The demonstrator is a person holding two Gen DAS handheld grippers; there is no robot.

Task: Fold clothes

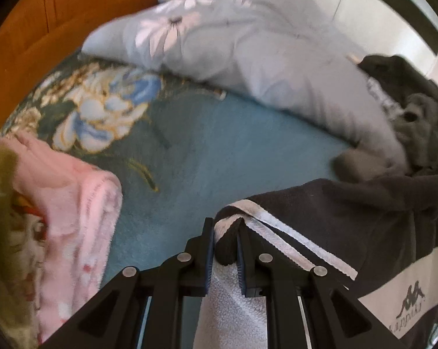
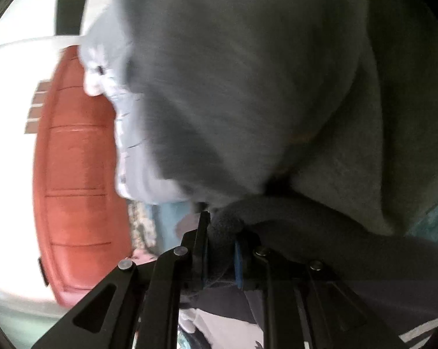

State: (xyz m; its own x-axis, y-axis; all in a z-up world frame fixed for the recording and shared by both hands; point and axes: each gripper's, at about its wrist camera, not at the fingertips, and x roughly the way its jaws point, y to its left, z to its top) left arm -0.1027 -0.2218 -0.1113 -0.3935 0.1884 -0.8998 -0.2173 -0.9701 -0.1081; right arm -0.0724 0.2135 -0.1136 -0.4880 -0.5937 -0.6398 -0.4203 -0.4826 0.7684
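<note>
**Both grippers clamped on one dark jacket over the bed**

Two grippers show, one in each view. There is one dark jacket with a white zipper tape and a white panel bearing a logo; one pink fleece garment at the near left; one grey garment heaped at the far right; and one pale blue quilt with daisy print across the far side.

The left gripper is nearly closed, pinching a fold of the jacket's edge beside the zipper tape, with white fleece lining hanging below the fingers. The jacket trails off to the right, above the teal bedspread.

The right gripper is likewise clenched on a thick dark roll of the jacket. Blurred grey fabric fills most of that view; a reddish wooden headboard stands at the left.
</note>
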